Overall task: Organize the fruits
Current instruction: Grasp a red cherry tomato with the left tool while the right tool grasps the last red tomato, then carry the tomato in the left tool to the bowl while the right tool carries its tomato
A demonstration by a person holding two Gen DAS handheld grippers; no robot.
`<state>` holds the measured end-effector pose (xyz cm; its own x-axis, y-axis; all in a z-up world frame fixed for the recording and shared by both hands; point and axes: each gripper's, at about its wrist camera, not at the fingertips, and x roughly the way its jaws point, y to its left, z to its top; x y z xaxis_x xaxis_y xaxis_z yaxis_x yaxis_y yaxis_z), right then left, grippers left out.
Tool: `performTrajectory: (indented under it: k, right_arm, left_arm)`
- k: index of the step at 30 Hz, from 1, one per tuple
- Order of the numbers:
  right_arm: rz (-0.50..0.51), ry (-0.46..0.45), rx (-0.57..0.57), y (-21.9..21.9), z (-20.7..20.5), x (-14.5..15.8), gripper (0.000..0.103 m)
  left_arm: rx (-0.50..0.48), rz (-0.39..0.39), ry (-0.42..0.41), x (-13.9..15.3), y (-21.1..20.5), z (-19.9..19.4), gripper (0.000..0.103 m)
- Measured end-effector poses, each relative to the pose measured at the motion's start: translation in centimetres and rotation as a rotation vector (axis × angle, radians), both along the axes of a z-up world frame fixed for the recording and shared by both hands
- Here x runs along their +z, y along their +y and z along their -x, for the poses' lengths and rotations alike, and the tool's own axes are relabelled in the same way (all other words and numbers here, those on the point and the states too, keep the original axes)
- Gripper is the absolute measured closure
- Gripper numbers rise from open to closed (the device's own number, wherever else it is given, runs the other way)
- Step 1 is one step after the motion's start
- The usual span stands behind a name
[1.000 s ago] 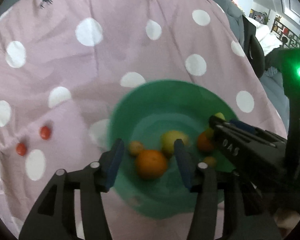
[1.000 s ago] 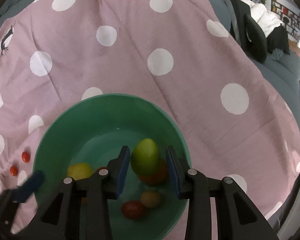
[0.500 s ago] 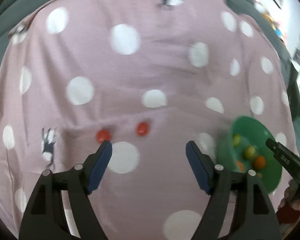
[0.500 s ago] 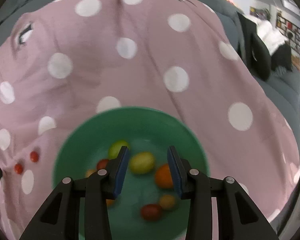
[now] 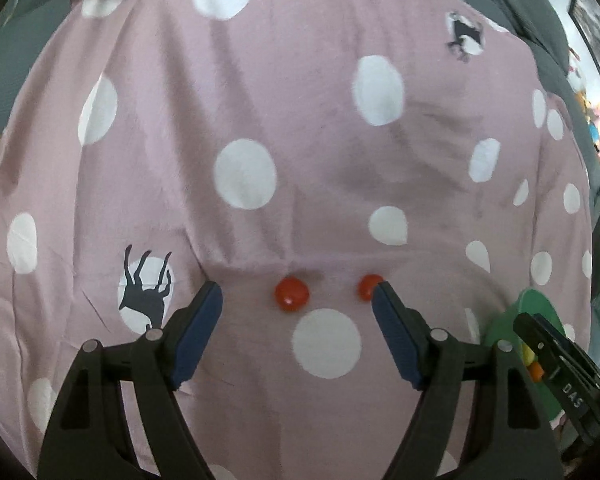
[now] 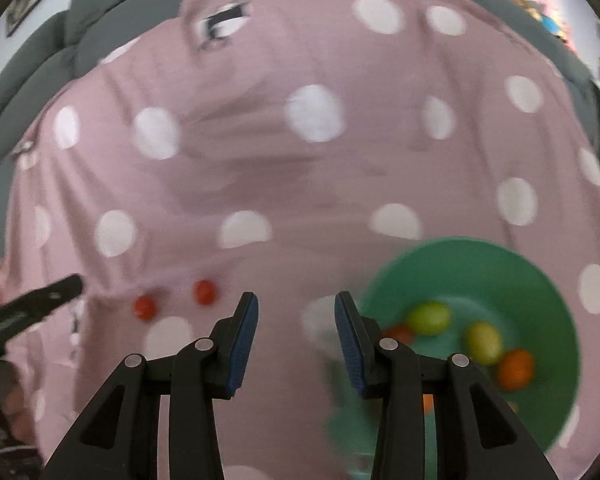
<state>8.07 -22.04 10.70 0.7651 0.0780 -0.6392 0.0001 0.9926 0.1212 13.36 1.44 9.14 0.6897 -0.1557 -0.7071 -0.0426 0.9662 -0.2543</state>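
Two small red tomatoes lie on a pink polka-dot cloth (image 5: 300, 120). In the left wrist view one tomato (image 5: 291, 293) sits between my left gripper's open jaws and the other tomato (image 5: 368, 286) touches the right fingertip. My left gripper (image 5: 298, 294) is open and empty. The green bowl (image 6: 540, 280) holds several fruits: a green one (image 6: 428, 317), a yellow-green one (image 6: 484, 343) and an orange one (image 6: 516, 368). My right gripper (image 6: 296, 304) is open and empty, left of the bowl. Both tomatoes (image 6: 204, 292) (image 6: 145, 307) show in the right wrist view.
The bowl's rim (image 5: 536, 304) shows at the far right of the left wrist view, behind the right gripper's tip (image 5: 556, 364). The left gripper's tip (image 6: 40, 300) shows at the left of the right wrist view. Grey cushions (image 6: 40, 60) border the cloth.
My left gripper swung left from the bowl to the two tomatoes and opened wider. My right gripper let the green fruit go into the bowl and moved left out of it.
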Motion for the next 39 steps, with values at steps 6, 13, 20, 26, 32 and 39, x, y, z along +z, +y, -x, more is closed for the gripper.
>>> performTrajectory:
  k: [6, 13, 20, 26, 32, 39]
  right_arm:
    - [-0.169, 0.114, 0.087, 3.2, -5.1, -1.2, 0.063]
    - [-0.151, 0.232, 0.090, 5.9, -10.2, -5.5, 0.063]
    - [-0.120, 0.251, 0.106, 6.8, -11.7, -7.4, 0.063]
    - [-0.104, 0.277, 0.119, 7.6, -11.9, -8.6, 0.063]
    - [-0.083, 0.272, 0.127, 8.2, -11.6, -9.0, 0.073]
    - [-0.056, 0.248, 0.131, 9.4, -10.5, -7.8, 0.074]
  left_arm:
    - [-0.019, 0.050, 0.045, -2.3, 0.7, -1.4, 0.040]
    - [-0.053, 0.031, 0.112, -5.1, -0.6, -4.4, 0.054]
    - [-0.058, 0.034, 0.169, -7.2, -1.4, -6.7, 0.055]
    - [-0.058, 0.030, 0.189, -8.5, -2.0, -7.5, 0.058]
    - [-0.022, 0.032, 0.165, -8.5, -1.4, -7.4, 0.073]
    - [-0.025, 0.007, 0.170, -7.2, -1.2, -5.6, 0.073]
